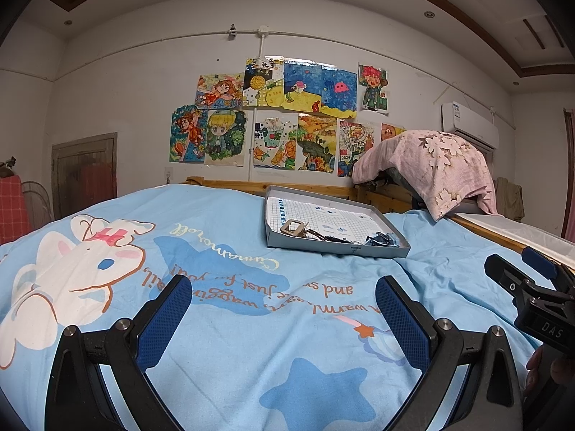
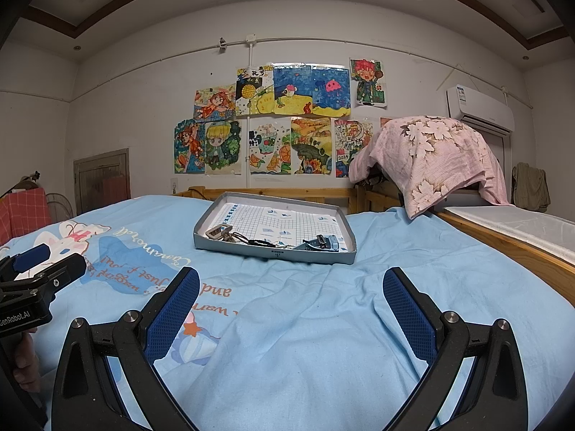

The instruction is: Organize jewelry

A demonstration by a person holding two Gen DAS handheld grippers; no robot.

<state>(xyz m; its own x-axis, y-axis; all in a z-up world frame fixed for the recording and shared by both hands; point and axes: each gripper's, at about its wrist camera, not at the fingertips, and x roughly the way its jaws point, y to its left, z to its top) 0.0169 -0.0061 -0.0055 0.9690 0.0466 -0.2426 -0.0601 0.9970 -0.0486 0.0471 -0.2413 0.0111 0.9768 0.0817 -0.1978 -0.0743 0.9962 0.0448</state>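
Note:
A shallow grey box lid (image 1: 363, 249) (image 2: 251, 251), lined with grid paper, lies on the light blue bed cover. Along its near edge lie a metal buckle piece (image 1: 294, 227) (image 2: 215, 231), dark cords (image 1: 323, 236) (image 2: 251, 241) and a blue hair clip (image 1: 384, 240) (image 2: 323, 243). My left gripper (image 1: 284, 300) is open and empty, hovering over the cover short of the lid. My right gripper (image 2: 291, 289) is open and empty, also short of the lid. Each gripper shows at the edge of the other's view: the right one (image 1: 517, 273), the left one (image 2: 43, 262).
The printed blue bed cover (image 1: 215, 251) (image 2: 323, 323) fills the foreground. A wooden bed rail (image 2: 503, 248) runs along the right. A pink floral cloth (image 1: 431, 165) (image 2: 438, 158) covers something behind the lid. Drawings hang on the far wall (image 2: 280, 118).

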